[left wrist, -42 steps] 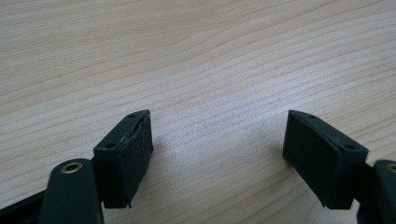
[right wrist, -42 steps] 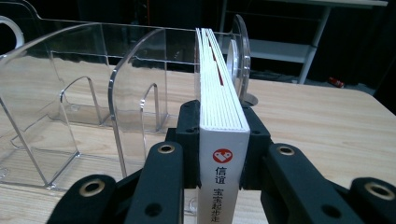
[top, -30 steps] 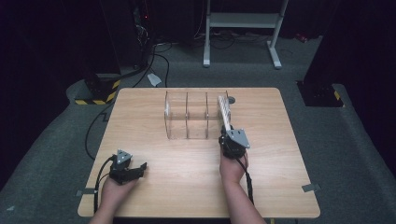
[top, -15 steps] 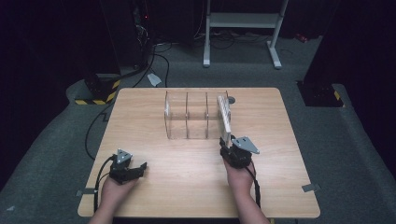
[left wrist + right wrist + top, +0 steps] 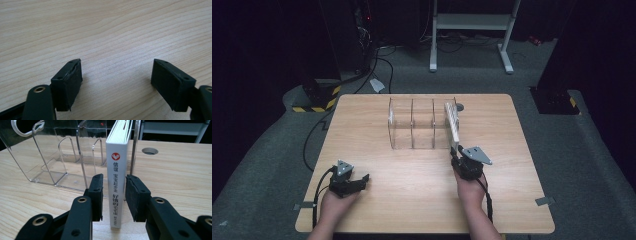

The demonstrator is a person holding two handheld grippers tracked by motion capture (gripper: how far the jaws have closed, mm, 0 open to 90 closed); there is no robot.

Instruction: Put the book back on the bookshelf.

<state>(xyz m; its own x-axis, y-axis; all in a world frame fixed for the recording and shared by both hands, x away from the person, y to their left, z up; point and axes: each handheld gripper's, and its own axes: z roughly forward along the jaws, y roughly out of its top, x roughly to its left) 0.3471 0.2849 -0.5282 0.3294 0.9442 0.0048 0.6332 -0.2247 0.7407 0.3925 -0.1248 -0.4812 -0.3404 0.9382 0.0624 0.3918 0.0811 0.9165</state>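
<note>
A white book with a red mark and dark lettering on its spine stands upright in the right-hand slot of a clear plastic rack. In the high view the book juts from the rack toward my right gripper. The right gripper has just been closing, with the spine between its pads, and stands shut on the book. My left gripper rests near the table's front left, its jaws wide open over bare wood.
The wooden table has a round cable hole just behind the rack. Cables trail off the table's left side to the grey floor. A white stand is beyond the far edge.
The right hand has drawn back a little toward the table's near edge, still at the book's near end. The left hand has stayed put.
</note>
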